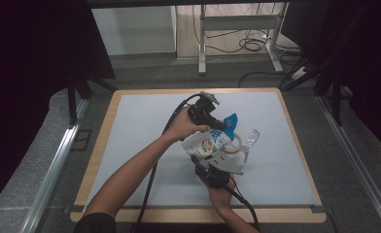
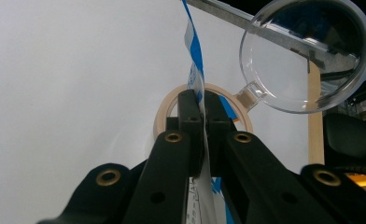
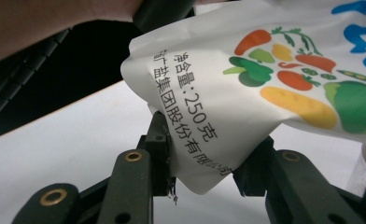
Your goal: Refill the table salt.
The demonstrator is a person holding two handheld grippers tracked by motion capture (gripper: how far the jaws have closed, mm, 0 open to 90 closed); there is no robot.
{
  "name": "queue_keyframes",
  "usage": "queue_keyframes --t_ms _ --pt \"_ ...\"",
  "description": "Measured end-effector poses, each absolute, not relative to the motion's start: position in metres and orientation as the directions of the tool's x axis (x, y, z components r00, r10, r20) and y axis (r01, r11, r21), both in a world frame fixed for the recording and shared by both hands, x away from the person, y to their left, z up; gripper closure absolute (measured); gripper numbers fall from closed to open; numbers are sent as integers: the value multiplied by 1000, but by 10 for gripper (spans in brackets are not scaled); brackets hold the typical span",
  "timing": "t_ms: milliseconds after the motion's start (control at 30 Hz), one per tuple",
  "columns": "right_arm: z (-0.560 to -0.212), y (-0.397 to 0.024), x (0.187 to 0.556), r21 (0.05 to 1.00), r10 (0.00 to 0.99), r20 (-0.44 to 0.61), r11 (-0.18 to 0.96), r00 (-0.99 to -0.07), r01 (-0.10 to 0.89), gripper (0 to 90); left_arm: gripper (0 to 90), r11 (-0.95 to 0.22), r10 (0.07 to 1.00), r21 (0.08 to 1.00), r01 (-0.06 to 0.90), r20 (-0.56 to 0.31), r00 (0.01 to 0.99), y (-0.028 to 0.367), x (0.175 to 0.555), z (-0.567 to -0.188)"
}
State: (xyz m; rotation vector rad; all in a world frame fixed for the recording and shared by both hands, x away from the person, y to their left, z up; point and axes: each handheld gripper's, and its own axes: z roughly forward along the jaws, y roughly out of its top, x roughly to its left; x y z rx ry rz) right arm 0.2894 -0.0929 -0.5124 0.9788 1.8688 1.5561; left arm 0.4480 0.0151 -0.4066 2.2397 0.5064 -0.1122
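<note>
While both hands are working above the middle of the pale table mat (image 1: pixel 145 116), a white pouch (image 1: pixel 209 144) printed with vegetables and blue lettering is hanging between the two grippers, lifted clear of the surface.

The left gripper (image 1: pixel 216 124) is reaching in from the far side, and its jaws are standing fully closed on the pouch's thin upper edge. In the left gripper view that edge is running as a blue-and-white strip (image 2: pixel 196 74) straight up through the seam between the two black fingers (image 2: pixel 188 109), which are pressing it flat from either side with no gap showing.

The right gripper (image 1: pixel 216 165) is coming in from the person's side, below the pouch. In the right gripper view the pouch's lower corner (image 3: pixel 204 154), the one carrying black printed characters, is sitting down between the jaws. The finger (image 3: pixel 158 140) on the left of that view is touching the pouch's side, and the other finger (image 3: pixel 258 161) is pressing against the opposite fold, so the jaws are standing partly closed and gripping the corner.

Just beyond the pouch, a roll of tape (image 2: pixel 167 105) is lying flat on the mat, and a clear round-headed scoop (image 2: pixel 307 51) is resting beside it, its handle meeting the ring's edge in the left gripper view. Both are lying behind the pinched strip, apart from the fingers.
</note>
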Motion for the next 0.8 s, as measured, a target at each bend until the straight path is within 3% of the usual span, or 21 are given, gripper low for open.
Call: queue_keyframes --t_ms 800 --pt "-530 -108 291 949 799 22 173 -601 264 628 895 -556 334 727 403 -249 909 28 442 -410"
